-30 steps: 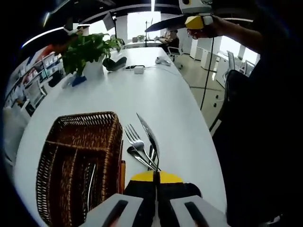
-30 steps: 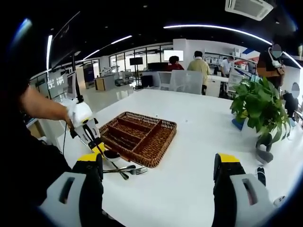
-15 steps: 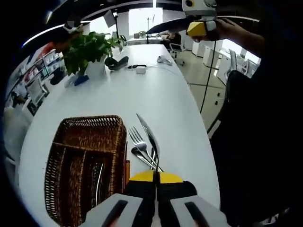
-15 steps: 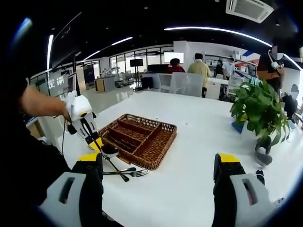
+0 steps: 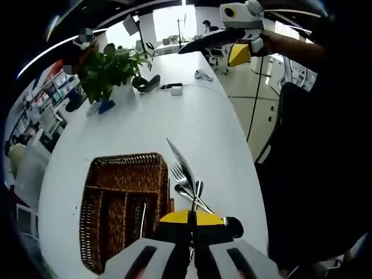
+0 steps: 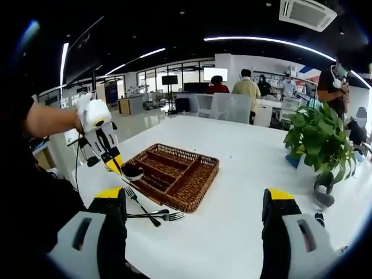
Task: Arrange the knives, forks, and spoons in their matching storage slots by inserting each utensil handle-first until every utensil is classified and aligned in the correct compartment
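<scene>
In the left gripper view, the left gripper [image 5: 192, 224] has its yellow-tipped jaws clenched on a spoon [image 5: 196, 196], its slim handle rising from between them, while the right gripper view catches the same tool [image 6: 114, 165] lifted above the white table [image 6: 244, 174] with the spoon's dark bowl [image 6: 132, 171] hanging just off its tip. Just past the jaws in the left gripper view, a fork [image 5: 183, 183] and a knife [image 5: 179, 158] lie loose on the tabletop [image 5: 174, 116], overlapping one another and close to the right side of a woven wicker tray [image 5: 125, 203], whose long slots run away from the camera; one pale utensil [image 5: 142, 219] lies inside a slot, though its kind cannot be told. In the right gripper view the right gripper [image 6: 195, 203] hangs released, its two jaws standing wide apart with nothing between them, above the near part of the table; the loose cutlery [image 6: 154, 215] sits on the surface just in front of the tray [image 6: 174, 174]. Farther along the table stands a leafy potted plant [image 6: 317, 133], and beyond it several people [image 6: 247, 90] stand among office desks under strip lighting. In the left gripper view, the right gripper [image 5: 238, 55] appears high up, gripped in a person's hand [image 5: 273, 43].
</scene>
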